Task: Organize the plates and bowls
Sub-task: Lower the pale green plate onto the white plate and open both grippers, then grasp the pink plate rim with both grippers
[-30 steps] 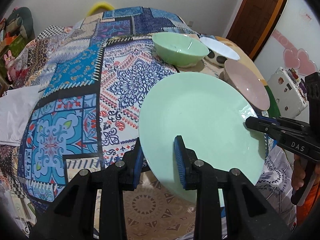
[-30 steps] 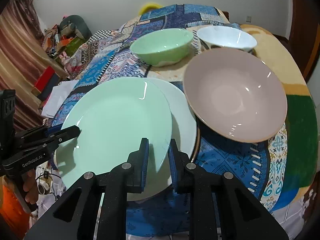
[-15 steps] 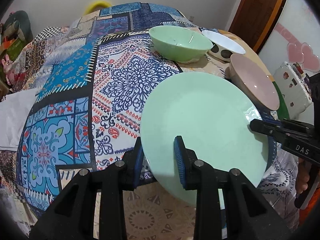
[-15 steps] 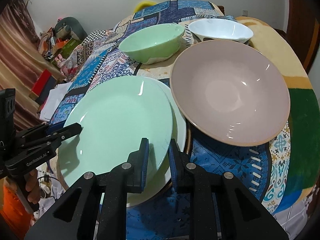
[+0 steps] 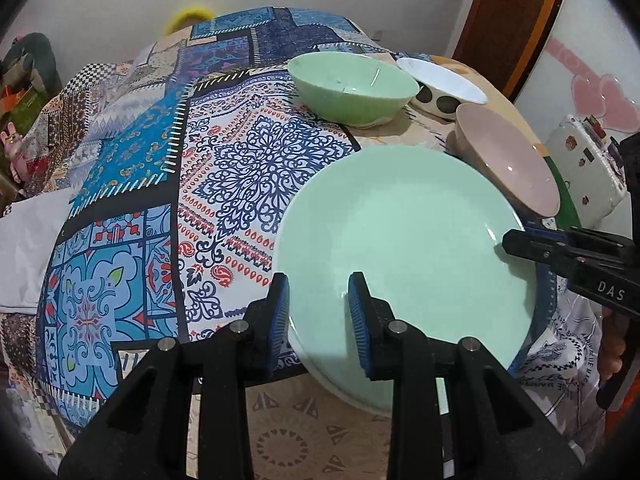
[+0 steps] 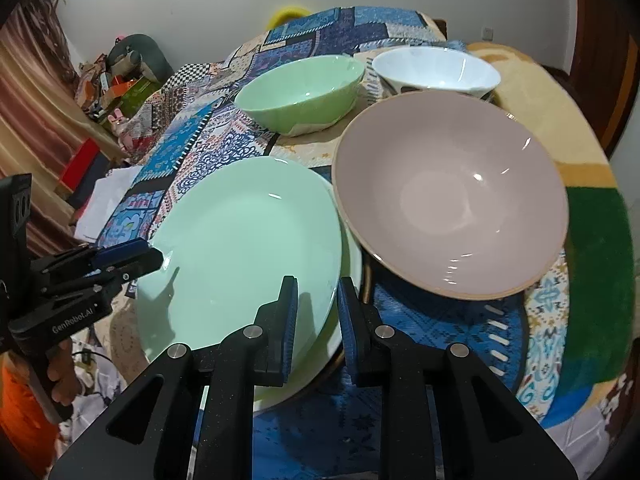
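A mint green plate (image 5: 404,240) lies over a white plate whose rim (image 6: 354,252) shows beneath it, near the table's front edge. My left gripper (image 5: 319,312) is shut on the green plate's near rim. My right gripper (image 6: 313,316) is shut on the plate's opposite rim; it also shows in the left wrist view (image 5: 520,246). The left gripper appears in the right wrist view (image 6: 148,258). A pink bowl (image 6: 448,196) sits right beside the plates. A green bowl (image 6: 300,92) and a white bowl (image 6: 436,68) stand behind.
A patchwork cloth (image 5: 160,184) covers the round table. A white box (image 5: 584,168) with stickers stands off the table to the right. Clutter (image 6: 120,80) lies on the floor at the left. A wooden door (image 5: 516,20) is behind.
The green plate, held by both grippers, has moved toward the pink bowl and lowered over the white plate, now covering nearly all of it.
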